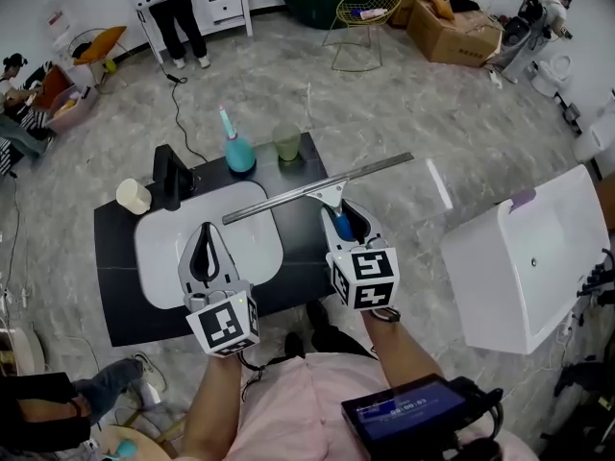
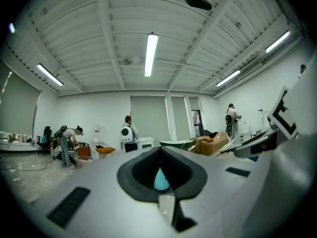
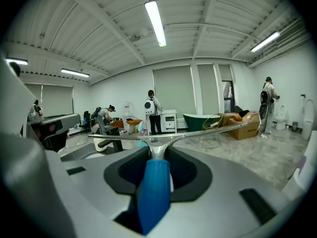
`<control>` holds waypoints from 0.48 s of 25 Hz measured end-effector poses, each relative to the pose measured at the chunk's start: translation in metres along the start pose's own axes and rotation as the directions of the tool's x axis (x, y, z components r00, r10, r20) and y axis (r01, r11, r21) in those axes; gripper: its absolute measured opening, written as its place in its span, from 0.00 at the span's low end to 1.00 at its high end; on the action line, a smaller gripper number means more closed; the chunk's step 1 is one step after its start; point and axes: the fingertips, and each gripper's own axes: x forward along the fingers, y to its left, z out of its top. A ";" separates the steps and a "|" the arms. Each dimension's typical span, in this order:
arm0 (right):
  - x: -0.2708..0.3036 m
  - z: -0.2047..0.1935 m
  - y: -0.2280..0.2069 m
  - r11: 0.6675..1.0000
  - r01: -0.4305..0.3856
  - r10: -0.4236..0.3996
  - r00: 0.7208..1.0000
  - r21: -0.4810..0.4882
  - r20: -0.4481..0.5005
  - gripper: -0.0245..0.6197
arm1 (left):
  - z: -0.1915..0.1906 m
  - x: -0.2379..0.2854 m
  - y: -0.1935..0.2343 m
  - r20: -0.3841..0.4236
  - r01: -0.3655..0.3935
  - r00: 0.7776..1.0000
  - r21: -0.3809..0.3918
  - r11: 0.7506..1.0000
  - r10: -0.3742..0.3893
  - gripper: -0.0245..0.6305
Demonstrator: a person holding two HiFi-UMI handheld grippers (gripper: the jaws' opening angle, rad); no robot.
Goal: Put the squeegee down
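The squeegee (image 1: 317, 189) has a blue handle (image 1: 343, 227) and a long metal blade that slants above the black table's (image 1: 120, 257) back right part. My right gripper (image 1: 341, 211) is shut on the handle. In the right gripper view the blue handle (image 3: 153, 192) sits between the jaws and the blade (image 3: 163, 139) runs crosswise just ahead. My left gripper (image 1: 204, 230) hovers over the white sink basin (image 1: 159, 253), shut and empty. The left gripper view shows its jaws (image 2: 159, 150) closed, with only a teal bottle (image 2: 161, 180) visible beyond them.
A teal bottle (image 1: 238, 152), a green cup (image 1: 286, 144), a black faucet (image 1: 171, 176) and a cream roll (image 1: 135, 197) stand along the table's back. A white basin unit (image 1: 528, 257) stands on the floor at right. Cardboard boxes (image 1: 452, 27) and a person (image 1: 183, 17) are farther back.
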 end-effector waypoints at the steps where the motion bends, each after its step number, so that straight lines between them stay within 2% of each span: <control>1: 0.003 -0.001 -0.001 1.000 -0.004 0.004 1.000 0.000 -0.006 0.23 | -0.002 0.002 -0.001 -0.006 -0.003 1.000 -0.001 1.000 0.003 0.05; 12: 0.038 -0.030 -0.007 0.999 -0.041 0.041 0.995 0.012 -0.087 0.23 | -0.030 0.020 -0.003 -0.075 -0.029 0.997 -0.001 1.000 0.029 0.05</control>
